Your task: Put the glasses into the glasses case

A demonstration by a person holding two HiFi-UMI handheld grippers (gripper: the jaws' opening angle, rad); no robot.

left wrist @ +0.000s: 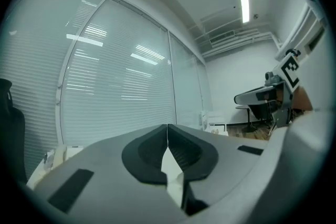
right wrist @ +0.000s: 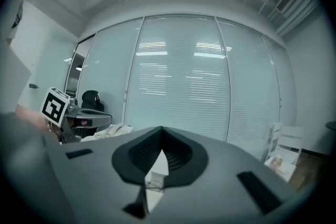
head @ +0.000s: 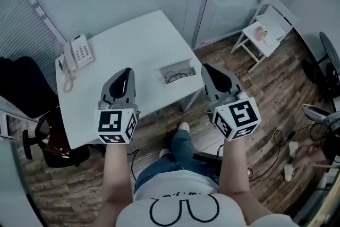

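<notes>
Apparently the glasses (head: 178,76) are already lying inside the glasses case (head: 165,70), which is sitting open near the front right corner of the white table (head: 133,42), so the placing step is looking finished and only closing the case, if that is wanted, is remaining. Both tools are hovering well above the table and pointing level, probably because the person is keeping them clear of the case now that nothing needs carrying. The left gripper (head: 126,72) is showing its jaws pressed together at the tips with nothing between them, and the right gripper (head: 208,68) is doing the same, closed and empty; through the small gap under its pads, the right gripper view is catching the case with the thin frames far below. Counting what is showing: two grippers, one pair of glasses, one case, one table, and one telephone (head: 78,53) resting at the table's far left edge, well apart from the case and playing no part here.
</notes>
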